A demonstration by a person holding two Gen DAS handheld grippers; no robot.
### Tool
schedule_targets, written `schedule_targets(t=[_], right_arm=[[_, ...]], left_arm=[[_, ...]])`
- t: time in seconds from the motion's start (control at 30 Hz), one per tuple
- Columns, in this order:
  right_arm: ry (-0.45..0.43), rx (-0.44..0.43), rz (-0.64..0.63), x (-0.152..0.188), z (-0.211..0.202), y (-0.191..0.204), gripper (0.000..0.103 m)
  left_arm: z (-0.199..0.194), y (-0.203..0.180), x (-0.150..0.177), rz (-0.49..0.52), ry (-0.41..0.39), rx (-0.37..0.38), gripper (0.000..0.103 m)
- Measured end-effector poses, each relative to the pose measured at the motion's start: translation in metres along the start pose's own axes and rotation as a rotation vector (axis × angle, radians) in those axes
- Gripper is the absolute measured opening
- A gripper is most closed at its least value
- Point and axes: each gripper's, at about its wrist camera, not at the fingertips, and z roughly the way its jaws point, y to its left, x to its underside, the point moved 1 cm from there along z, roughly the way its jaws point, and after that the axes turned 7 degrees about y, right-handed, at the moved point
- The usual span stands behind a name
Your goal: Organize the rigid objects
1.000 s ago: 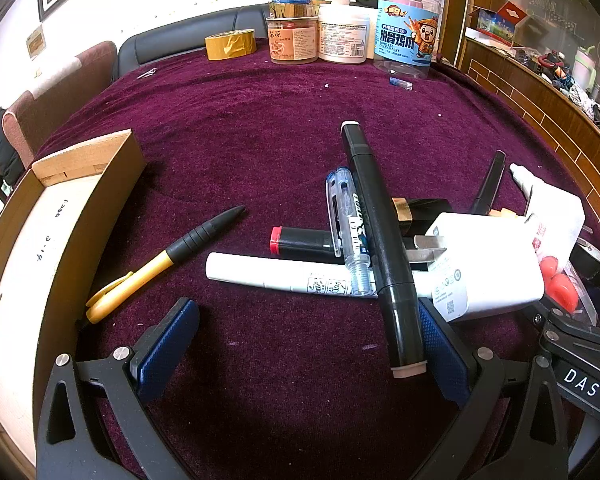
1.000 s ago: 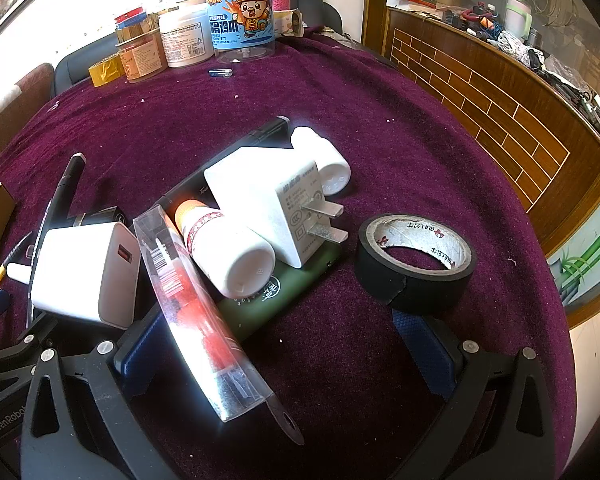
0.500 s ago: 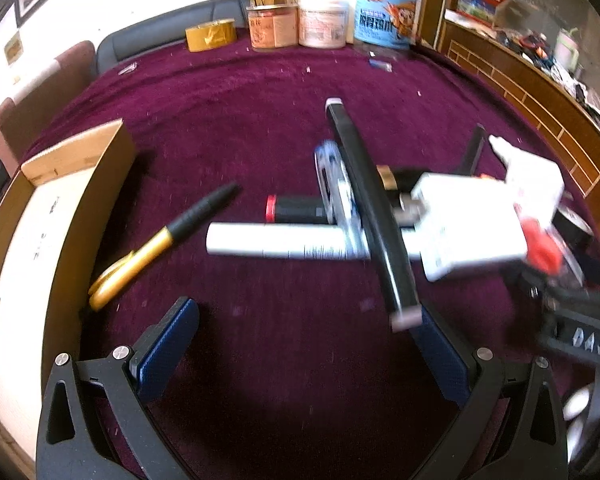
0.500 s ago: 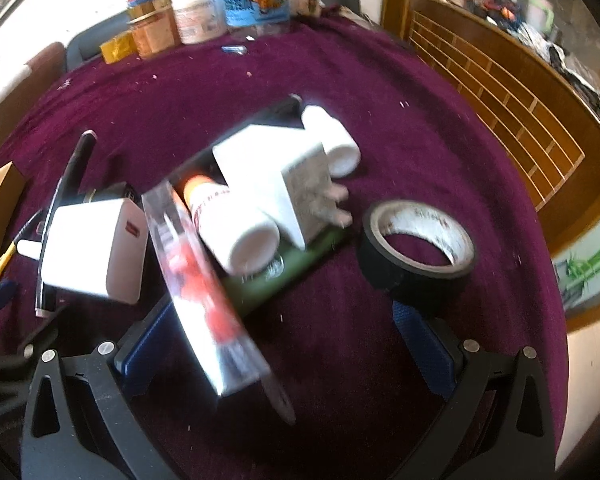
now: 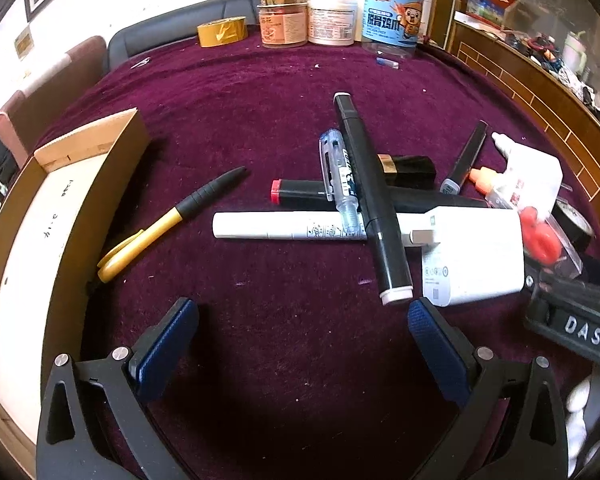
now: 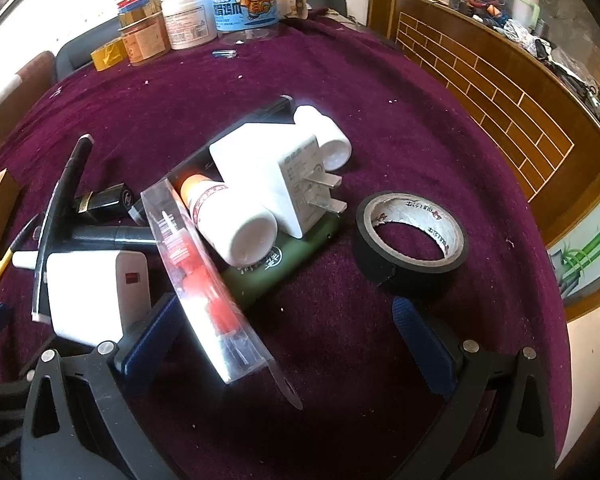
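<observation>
Two hand-held grippers (image 5: 302, 344) (image 6: 286, 336) low (jaws spread)

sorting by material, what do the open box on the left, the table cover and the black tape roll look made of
Box: brown cardboard, matte, with a raw cut edge showing.
Table cover: maroon fabric, velvety nap holding lint specks.
Tape roll: glossy black, probably vinyl, on a printed paper core.

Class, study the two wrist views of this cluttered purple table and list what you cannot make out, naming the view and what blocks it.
- Cardboard box, left wrist view: the frame edge cuts it off, so its full contents are hidden.
- Dark green case, right wrist view: mostly covered by the white charger and white bottle.
- Charger label print, left wrist view: too small to read.
- Counter clutter, right wrist view: too small and distorted to identify.
</observation>
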Motion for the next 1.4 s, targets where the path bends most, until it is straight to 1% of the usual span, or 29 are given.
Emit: schedule_targets(t=[0.07, 0.1, 0.13, 0.2, 0.23, 0.3, 0.33, 0.37, 0.4, 0.43, 0.47, 0.5, 0.53, 0.57, 0.6, 0.67, 0.7, 0.8, 0.87, 0.97, 1.0, 1.07, 1.13, 1.17, 1.2, 1.23, 1.3, 1.33, 1.4], right_arm=[[-0.008, -0.01, 0.002, 0.005, -0.006, -0.002, 0.102], [-0.032, -0.013, 0.009, 0.008, -0.015, -0.004, 0.099], [-0.059, -0.013, 0.017, 0.01, -0.024, -0.007, 0.099], [-0.153, -0.009, 0.033, 0.018, -0.053, -0.014, 0.099], [-0.206, 0.0, 0.041, 0.02, -0.067, -0.017, 0.099], [-0.376, 0.041, 0.064, 0.026, -0.102, -0.027, 0.099], [-0.445, 0.058, 0.073, 0.027, -0.114, -0.03, 0.1], [-0.523, 0.066, 0.077, 0.027, -0.123, -0.034, 0.1], [-0.58, 0.039, 0.073, 0.025, -0.125, -0.04, 0.102], [-0.567, 0.028, 0.069, 0.017, -0.118, -0.044, 0.103], [-0.532, 0.053, 0.075, 0.012, -0.111, -0.046, 0.103], [-0.486, 0.11, 0.095, 0.004, -0.097, -0.05, 0.103], [-0.492, 0.15, 0.112, 0.005, -0.089, -0.053, 0.103], [-0.508, 0.195, 0.127, 0.007, -0.084, -0.057, 0.103], [-0.519, 0.231, 0.135, 0.009, -0.079, -0.057, 0.103], [-0.538, 0.277, 0.132, 0.014, -0.072, -0.055, 0.103], [-0.53, 0.283, 0.127, 0.012, -0.071, -0.053, 0.103], [-0.566, 0.274, 0.11, 0.017, -0.077, -0.051, 0.103], [-0.535, 0.235, 0.109, 0.013, -0.072, -0.058, 0.103], [-0.437, 0.192, 0.146, 0.007, -0.059, -0.066, 0.103], [-0.425, 0.169, 0.166, 0.007, -0.058, -0.071, 0.103], [-0.426, 0.155, 0.177, 0.009, -0.058, -0.074, 0.103], [-0.424, 0.158, 0.165, 0.01, -0.058, -0.071, 0.103], [-0.424, 0.161, 0.161, 0.01, -0.057, -0.069, 0.103], [-0.427, 0.167, 0.153, 0.01, -0.057, -0.067, 0.103], [-0.427, 0.169, 0.149, 0.011, -0.057, -0.066, 0.103], [-0.425, 0.171, 0.148, 0.011, -0.057, -0.066, 0.103], [-0.423, 0.168, 0.15, 0.01, -0.057, -0.067, 0.103], [-0.413, 0.163, 0.158, 0.009, -0.055, -0.069, 0.103]], left_arm=[[0.0, 0.001, 0.0, -0.001, 0.0, 0.0, 0.102], [0.0, 0.001, 0.0, -0.001, 0.0, 0.0, 0.102], [0.0, 0.001, 0.0, -0.001, 0.0, 0.0, 0.102], [0.0, 0.001, 0.0, 0.0, 0.0, -0.002, 0.102], [0.0, 0.0, 0.0, -0.002, 0.0, -0.003, 0.102], [0.0, 0.0, 0.0, -0.003, 0.0, -0.007, 0.102], [0.0, -0.001, 0.0, -0.003, 0.0, -0.008, 0.102], [0.0, -0.001, 0.0, -0.004, 0.0, -0.008, 0.102], [0.0, -0.001, 0.0, -0.004, 0.0, -0.005, 0.102], [0.0, 0.0, 0.0, -0.004, 0.0, 0.003, 0.101], [-0.001, 0.001, 0.0, 0.004, 0.004, 0.017, 0.101], [-0.004, 0.003, 0.001, 0.009, 0.013, 0.049, 0.101], [-0.009, 0.007, 0.002, 0.007, 0.025, 0.106, 0.101], [-0.014, 0.01, 0.002, 0.0, 0.028, 0.138, 0.101], [-0.021, 0.015, 0.003, -0.008, 0.018, 0.151, 0.101], [-0.037, 0.026, 0.003, -0.014, -0.032, 0.142, 0.101], [-0.044, 0.031, 0.002, -0.016, -0.054, 0.131, 0.101], [-0.054, 0.043, -0.004, -0.012, -0.091, 0.113, 0.101], [-0.052, 0.044, -0.011, 0.015, -0.095, 0.097, 0.101], [-0.045, 0.041, -0.018, 0.045, -0.085, 0.08, 0.097], [-0.044, 0.037, -0.02, 0.056, -0.081, 0.096, 0.095], [-0.042, 0.025, -0.025, 0.081, -0.072, 0.136, 0.086], [-0.038, 0.01, -0.03, 0.111, -0.057, 0.169, 0.063], [-0.035, 0.002, -0.033, 0.127, -0.048, 0.177, 0.058], [-0.032, -0.002, -0.036, 0.136, -0.041, 0.177, 0.05], [-0.028, -0.007, -0.041, 0.14, -0.033, 0.175, 0.045], [-0.02, -0.009, -0.049, 0.122, -0.014, 0.195, 0.04], [-0.016, -0.008, -0.053, 0.109, -0.003, 0.21, 0.034], [-0.008, -0.008, -0.058, 0.109, 0.017, 0.203, 0.025]])
